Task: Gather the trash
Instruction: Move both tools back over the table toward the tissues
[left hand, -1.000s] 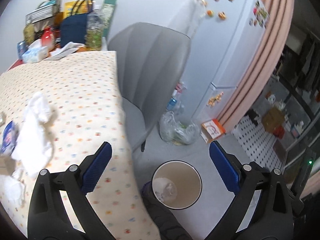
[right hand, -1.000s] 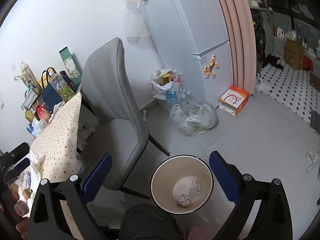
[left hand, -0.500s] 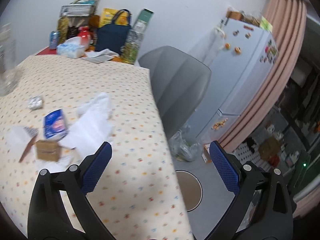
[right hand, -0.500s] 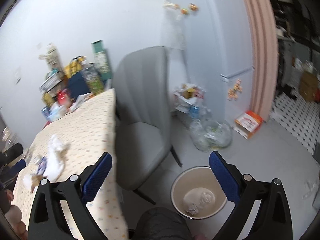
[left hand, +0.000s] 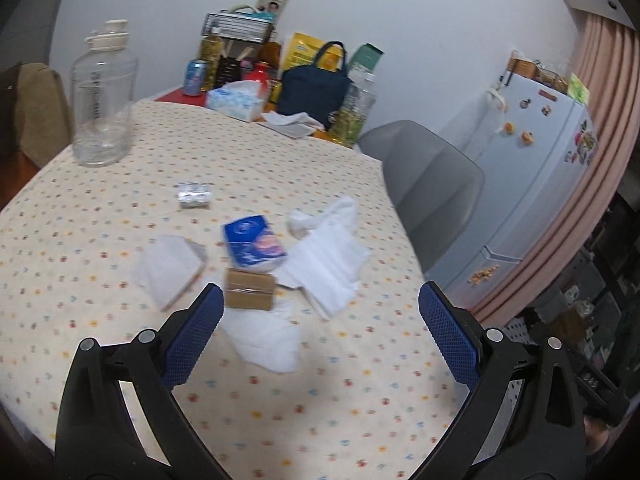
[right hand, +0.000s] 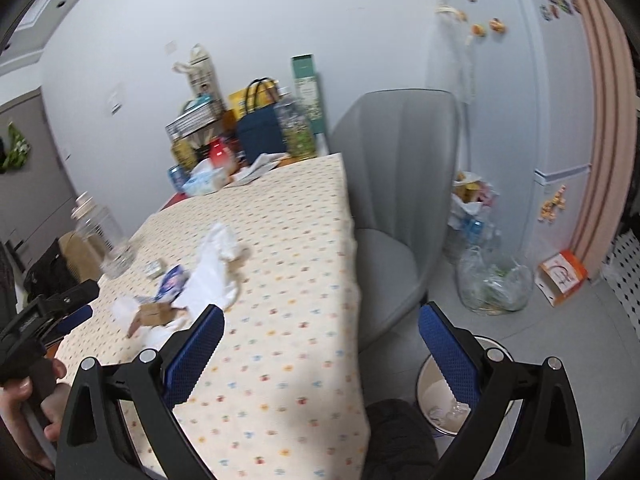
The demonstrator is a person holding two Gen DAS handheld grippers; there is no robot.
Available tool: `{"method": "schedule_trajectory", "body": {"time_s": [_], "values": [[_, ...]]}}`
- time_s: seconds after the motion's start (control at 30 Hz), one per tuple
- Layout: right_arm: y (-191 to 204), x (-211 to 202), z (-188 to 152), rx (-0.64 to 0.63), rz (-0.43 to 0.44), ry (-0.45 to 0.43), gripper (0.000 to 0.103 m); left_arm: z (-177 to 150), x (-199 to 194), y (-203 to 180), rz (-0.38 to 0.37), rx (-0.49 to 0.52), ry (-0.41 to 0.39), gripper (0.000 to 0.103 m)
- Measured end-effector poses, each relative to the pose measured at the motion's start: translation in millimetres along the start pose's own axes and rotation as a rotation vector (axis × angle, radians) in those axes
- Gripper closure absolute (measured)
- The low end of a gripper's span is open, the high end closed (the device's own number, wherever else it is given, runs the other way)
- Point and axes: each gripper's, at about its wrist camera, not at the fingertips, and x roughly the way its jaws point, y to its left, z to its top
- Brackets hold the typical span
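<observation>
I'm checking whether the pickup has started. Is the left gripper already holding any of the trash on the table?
No. The left gripper is open and empty above the table, with the small cardboard box lying untouched beyond its fingertips.

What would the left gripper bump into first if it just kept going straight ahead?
Probably the crumpled white tissue lying between the open left gripper fingers, with the small cardboard box just behind it. Depth is hard to judge in this fisheye view.

Soft, even indoor light fills both fisheye views. Motion blur smears the clear bottle [right hand: 105, 240] and the tissues beside it; a shadow band crosses the surface [right hand: 280, 360]; edges curve, corners darken.
</observation>
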Motion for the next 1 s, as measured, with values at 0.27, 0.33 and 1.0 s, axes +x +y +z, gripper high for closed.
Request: {"method": "schedule_trajectory", "body": {"time_s": [0.27,0.33,1.0], "values": [[45,16,-1,-0.075,0.064,0.047,0.008,3,-9,59,0.058,-0.08,-0.001,0.006],[55,21,-1,-0.092,0.079,0.056,0.008,3,-9,73,0.074,-0.113,-0.007,0.006],[109,105,-9,-0.17,0.174,0.218,0.021,-3,56,113,0.201,-0.091,0.106,0.016]]}}
